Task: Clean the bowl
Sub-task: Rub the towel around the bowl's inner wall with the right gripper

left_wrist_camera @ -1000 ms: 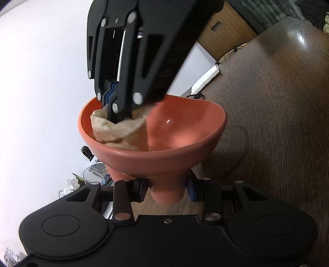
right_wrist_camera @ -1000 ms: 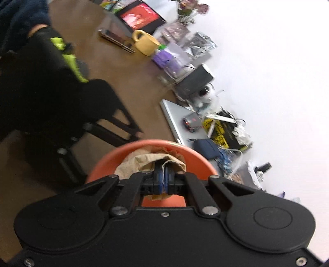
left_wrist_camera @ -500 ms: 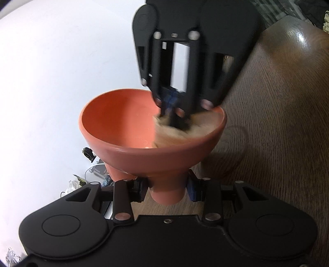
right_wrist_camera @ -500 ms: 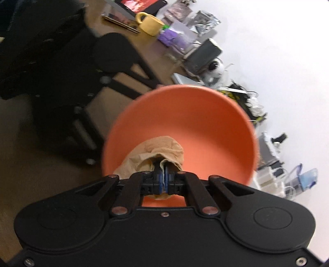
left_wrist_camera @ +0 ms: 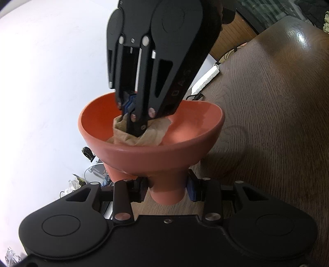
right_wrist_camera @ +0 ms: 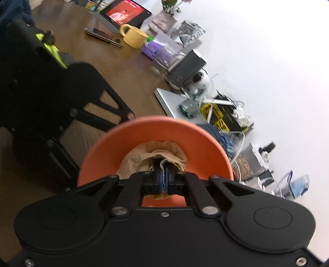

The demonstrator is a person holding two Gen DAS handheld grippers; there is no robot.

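An orange footed bowl (left_wrist_camera: 185,131) is held up above the table by its foot, on which my left gripper (left_wrist_camera: 167,190) is shut. My right gripper (left_wrist_camera: 131,115) reaches down into the bowl from above, shut on a crumpled tan paper towel (left_wrist_camera: 152,133) pressed against the inner wall. In the right wrist view the bowl (right_wrist_camera: 185,131) fills the middle, and the towel (right_wrist_camera: 144,158) bunches around my shut right gripper (right_wrist_camera: 163,180). The bowl's bottom is hidden by the towel.
A dark wooden table (left_wrist_camera: 277,102) lies under the bowl. Along the wall stand a yellow mug (right_wrist_camera: 134,37), a phone (right_wrist_camera: 102,35), a laptop screen (right_wrist_camera: 123,14), a closed silver laptop (right_wrist_camera: 172,100), cables and boxes (right_wrist_camera: 224,117).
My right gripper has swept the towel around inside the bowl, from the left wall to the right and back toward the middle-left. The left gripper keeps the bowl still.
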